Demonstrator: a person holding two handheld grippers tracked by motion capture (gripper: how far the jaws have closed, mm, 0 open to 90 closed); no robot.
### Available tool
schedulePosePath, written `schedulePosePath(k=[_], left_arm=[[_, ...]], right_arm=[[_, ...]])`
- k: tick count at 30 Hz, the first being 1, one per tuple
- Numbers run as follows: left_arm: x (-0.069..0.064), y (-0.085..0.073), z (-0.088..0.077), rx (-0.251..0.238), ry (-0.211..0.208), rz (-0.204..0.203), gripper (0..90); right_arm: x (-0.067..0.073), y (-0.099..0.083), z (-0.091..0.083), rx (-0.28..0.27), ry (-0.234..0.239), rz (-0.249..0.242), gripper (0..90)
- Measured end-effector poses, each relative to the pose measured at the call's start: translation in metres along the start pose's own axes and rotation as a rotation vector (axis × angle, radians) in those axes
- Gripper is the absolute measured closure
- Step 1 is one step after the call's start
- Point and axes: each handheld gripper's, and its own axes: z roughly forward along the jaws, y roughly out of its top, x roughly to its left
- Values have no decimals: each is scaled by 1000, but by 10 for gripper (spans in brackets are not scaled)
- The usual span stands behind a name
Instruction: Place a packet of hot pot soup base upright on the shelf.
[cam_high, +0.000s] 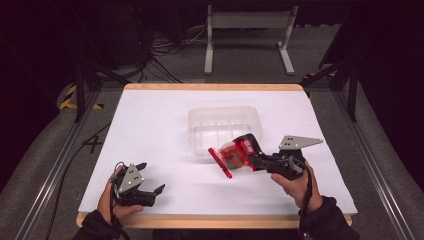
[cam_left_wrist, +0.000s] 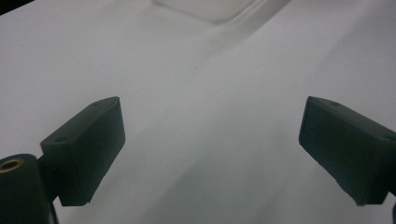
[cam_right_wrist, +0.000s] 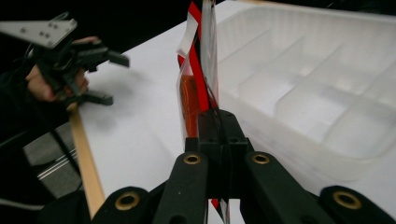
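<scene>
Clamping a red-striped clear packet (cam_right_wrist: 198, 79), right tool (cam_right_wrist: 217, 128); left tool (cam_left_wrist: 210, 154) agape; no legible writing.

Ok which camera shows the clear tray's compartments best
The right gripper view: the clear tray sits close, its dividers plain. The high view shows the whole tray but small, dividers faint. The left gripper view catches a blurred corner.

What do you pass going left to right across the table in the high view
left gripper, open near the front left corner → clear plastic tray with dividers, mid-table → right gripper, shut on a clear red-edged packet beside the tray's front wall.
</scene>
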Motion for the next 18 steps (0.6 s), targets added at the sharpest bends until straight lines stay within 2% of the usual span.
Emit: schedulePosePath(k=[5, 8, 10, 12, 16, 18], left_arm=[[0, 0, 0, -7, -1, 0, 77], [1, 0, -1, -12, -1, 1, 77], [1, 0, -1, -14, 0, 1, 77], [0, 0, 0, -13, 0, 2, 77], [0, 0, -1, -12, 0, 2, 77], [0, 0, -1, -15, -1, -1, 78]], right_arm=[[-15, 23, -12, -16, -105, -3, 900], [-25, 34, -13, -24, -148, 36, 900], [-28, 39, -11, -13, -179, 38, 900], [-30, 44, -4, 0, -191, 52, 900], [-33, 53, 8, 22, -188, 46, 900], [-39, 60, 16, 22, -197, 69, 900]])
